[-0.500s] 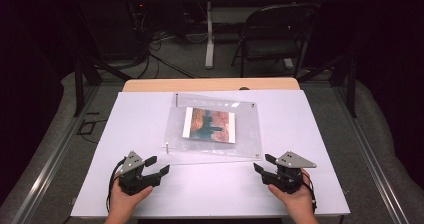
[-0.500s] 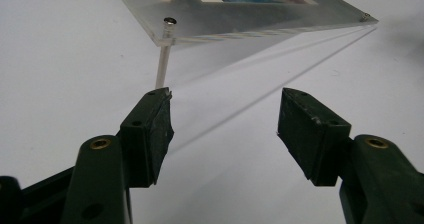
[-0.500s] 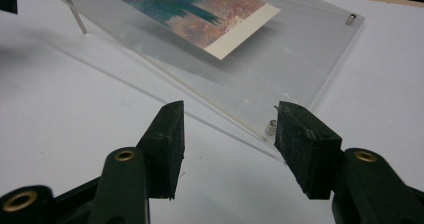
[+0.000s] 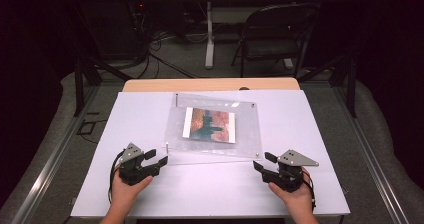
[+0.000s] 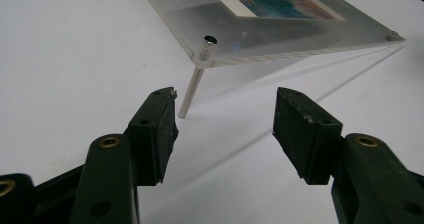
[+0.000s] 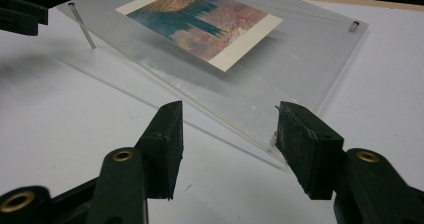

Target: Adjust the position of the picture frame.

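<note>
Item: clear acrylic frame (image 4: 215, 126), two flat rectangular sheets sandwiching a printed picture (image 4: 210, 125) in orange and teal with a white border. The sheets are smooth and glossy; slim metal pins sit at the corners, and the pin (image 5: 191, 86) at the near left corner stands as a leg on the table, so that corner is raised.

Surface: white table (image 4: 150, 194), matte and flat, with a strip of wood at its far edge.

Position: the frame lies mid-table, slightly toward the far side. Your left gripper (image 4: 156, 157) rests just beside the near left corner, its black jaws spread apart with nothing between them (the pin stands just beyond the left jaw tip in the left gripper view). Your right gripper (image 4: 263, 162) sits near the near right corner (image 6: 280, 156), jaws likewise apart and holding nothing; that corner lies close against the right jaw.

Clearance: bare tabletop runs along the near edge between your hands, and on the left and right of the frame.
</note>
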Demonstrator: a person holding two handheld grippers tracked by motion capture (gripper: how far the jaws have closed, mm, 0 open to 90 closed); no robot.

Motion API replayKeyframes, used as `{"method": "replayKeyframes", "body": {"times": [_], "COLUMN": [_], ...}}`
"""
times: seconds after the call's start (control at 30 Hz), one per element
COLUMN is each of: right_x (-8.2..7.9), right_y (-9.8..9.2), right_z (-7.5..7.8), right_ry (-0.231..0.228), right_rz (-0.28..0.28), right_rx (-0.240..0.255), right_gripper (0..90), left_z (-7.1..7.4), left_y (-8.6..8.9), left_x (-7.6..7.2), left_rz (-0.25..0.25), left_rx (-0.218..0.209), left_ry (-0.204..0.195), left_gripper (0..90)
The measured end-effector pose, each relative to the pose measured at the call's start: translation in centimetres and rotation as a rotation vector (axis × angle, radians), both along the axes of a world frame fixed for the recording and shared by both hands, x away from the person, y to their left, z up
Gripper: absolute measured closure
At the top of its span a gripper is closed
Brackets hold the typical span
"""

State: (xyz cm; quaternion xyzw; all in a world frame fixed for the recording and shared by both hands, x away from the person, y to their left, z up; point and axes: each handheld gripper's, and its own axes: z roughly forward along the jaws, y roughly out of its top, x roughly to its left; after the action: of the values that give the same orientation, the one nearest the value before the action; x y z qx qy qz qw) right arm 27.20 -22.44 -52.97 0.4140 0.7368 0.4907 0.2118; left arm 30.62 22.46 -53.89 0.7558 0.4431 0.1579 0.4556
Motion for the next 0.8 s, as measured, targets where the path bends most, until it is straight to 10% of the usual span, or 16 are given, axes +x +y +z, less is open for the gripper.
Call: {"method": "replayKeyframes", "body": {"times": [0.8], "right_x": [0.6], "right_y": [-1.6], "right_z": [-0.2], "right_ry": [0.082], "right_rz": [-0.020], "right_rx": [0.111], "right_gripper": [46.5], "left_z": [-1.8], "left_y": [-2.0], "left_x": [4.3], "left_rz": [0.005], "left_rx": [0.129], "left_ry": [0.027], "left_gripper": [72.9]}}
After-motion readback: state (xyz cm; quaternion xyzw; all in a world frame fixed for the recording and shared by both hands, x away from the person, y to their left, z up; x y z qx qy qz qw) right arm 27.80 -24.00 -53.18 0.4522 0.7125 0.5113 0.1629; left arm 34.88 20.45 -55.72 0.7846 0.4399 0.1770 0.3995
